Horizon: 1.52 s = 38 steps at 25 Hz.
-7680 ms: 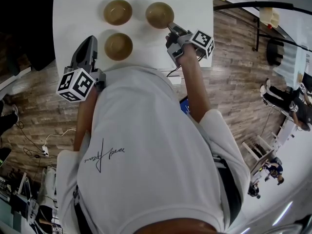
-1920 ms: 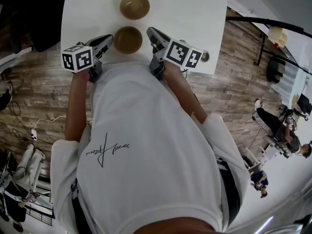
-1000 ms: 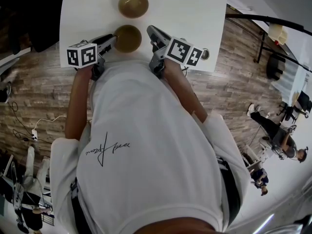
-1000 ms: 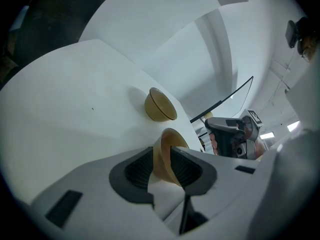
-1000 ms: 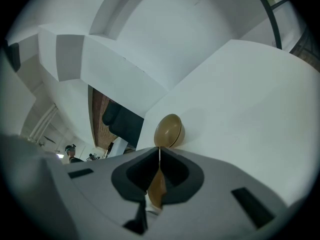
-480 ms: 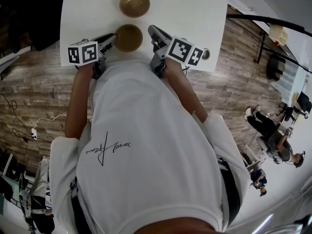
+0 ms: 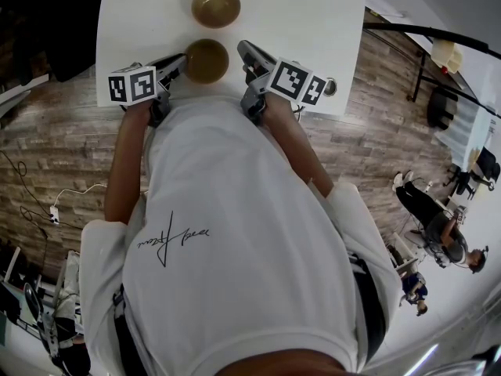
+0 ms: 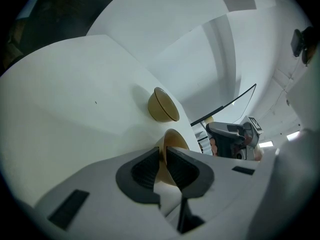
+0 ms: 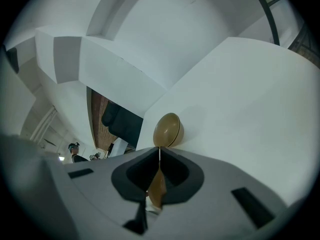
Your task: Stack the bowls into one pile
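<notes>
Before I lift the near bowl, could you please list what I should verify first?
1. The left gripper is shut on the rim of the near bowl: ok.
2. The far bowl sits upright on the table, apart from the near bowl: ok.
3. Nothing stands between the two bowls: ok.
4. The right gripper, jaws together, is clear of the near bowl: cannot tell.

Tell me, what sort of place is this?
Probably a lab or recording studio, not a home: a plain white table, loose cables across the wood-plank floor, and other people nearby.
</notes>
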Tool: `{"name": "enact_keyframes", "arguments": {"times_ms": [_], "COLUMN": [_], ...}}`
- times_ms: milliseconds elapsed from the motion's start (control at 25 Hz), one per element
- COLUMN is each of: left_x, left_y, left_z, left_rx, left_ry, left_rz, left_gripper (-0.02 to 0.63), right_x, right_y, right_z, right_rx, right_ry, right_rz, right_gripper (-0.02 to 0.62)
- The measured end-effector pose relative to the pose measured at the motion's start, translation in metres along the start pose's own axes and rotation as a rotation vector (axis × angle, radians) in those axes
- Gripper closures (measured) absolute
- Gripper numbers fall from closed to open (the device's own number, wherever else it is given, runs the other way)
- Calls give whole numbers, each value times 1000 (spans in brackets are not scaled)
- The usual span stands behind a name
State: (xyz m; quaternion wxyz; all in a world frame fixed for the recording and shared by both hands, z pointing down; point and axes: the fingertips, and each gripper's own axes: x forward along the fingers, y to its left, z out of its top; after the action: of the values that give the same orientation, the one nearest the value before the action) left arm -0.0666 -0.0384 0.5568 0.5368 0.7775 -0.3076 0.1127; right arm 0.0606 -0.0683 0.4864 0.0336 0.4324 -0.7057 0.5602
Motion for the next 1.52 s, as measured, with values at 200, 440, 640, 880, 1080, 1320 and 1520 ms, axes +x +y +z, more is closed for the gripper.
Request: {"name": "enact_keyframes", "arguments": {"times_ms": [200,440,640,880,1080,1320,1520], "left_x": [-1,-3,-4,-6,-9,-12,-13], "left_y": [1,3,3,4,3,-1,-4], "left_z": [2,3,5,7,10,15,20], "left_rx": [-30,-43,-46,-49,-52,-50,-50], "left_ry": [-19,-28,-34,-43,-53,-64,-74], "left_rz": [-12,-11,-9,-6,-11,-17,-26], "left_gripper": [568,569,572,572,575,575,575], "right_x": [1,1,1,1,1,2,3], "right_y": [0,-2,-3,-3,-3,-3,-4], "right_z": [0,-1,-1,-1,-1,-2,-2], "right_rx": [1,9,14,18,18,21,27], "right_ry": [1,3,5,5,6,7,8], "right_rz": [0,1,3,4,4,4,3], "right_gripper": [580,580,580,580,580,580,580]}}
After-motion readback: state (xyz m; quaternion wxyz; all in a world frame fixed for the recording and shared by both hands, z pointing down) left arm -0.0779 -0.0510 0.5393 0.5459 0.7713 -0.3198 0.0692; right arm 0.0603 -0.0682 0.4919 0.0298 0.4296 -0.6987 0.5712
